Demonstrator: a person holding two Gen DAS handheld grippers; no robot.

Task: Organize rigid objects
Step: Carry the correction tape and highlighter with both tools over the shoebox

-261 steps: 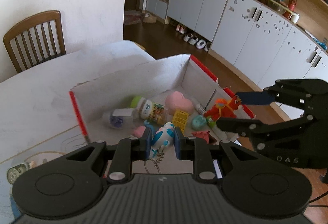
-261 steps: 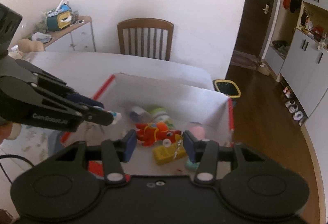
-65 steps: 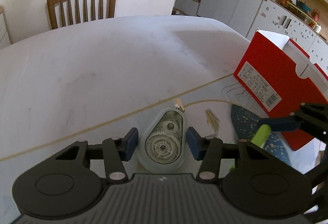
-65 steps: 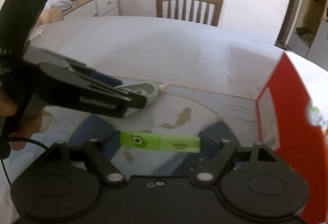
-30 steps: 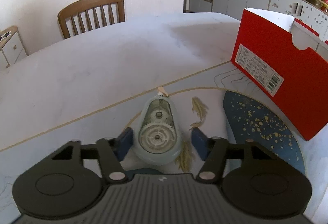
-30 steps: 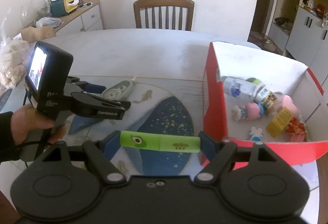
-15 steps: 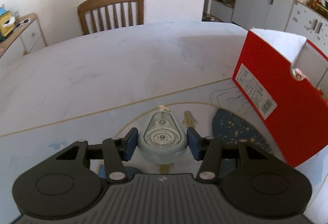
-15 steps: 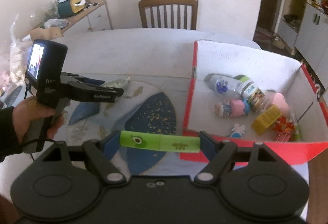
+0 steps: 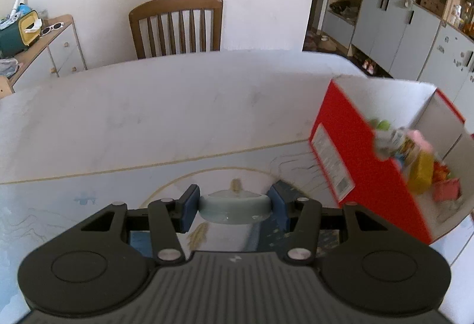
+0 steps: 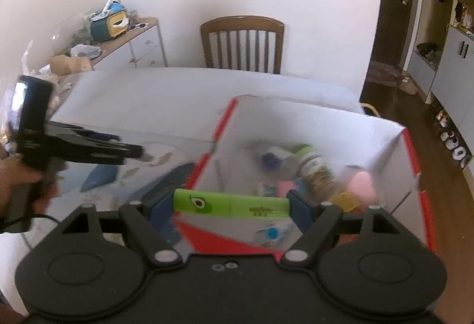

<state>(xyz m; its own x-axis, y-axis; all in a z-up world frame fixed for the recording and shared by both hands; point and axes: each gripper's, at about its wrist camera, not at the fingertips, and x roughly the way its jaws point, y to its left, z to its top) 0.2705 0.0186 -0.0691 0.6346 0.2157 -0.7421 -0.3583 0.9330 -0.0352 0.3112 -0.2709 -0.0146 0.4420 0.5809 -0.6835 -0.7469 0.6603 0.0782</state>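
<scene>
My left gripper is shut on a pale grey-green correction tape dispenser, held edge-on above the table mat. My right gripper is shut on a bright green stick with a cartoon eye, gripped end to end. It hangs over the near corner of the red box. The box has a white inside and holds several small toys and bottles. In the right wrist view the left gripper shows at the left, held by a hand, well left of the box.
A wooden chair stands behind the white table. A blue-and-white mat with fish drawings covers the near table. A side cabinet with clutter is at the far left; cupboards line the right wall.
Both grippers rose with their loads. The right one swung right over the box's near corner. The tape dispenser now shows edge-on, and the left view has turned toward the box.
</scene>
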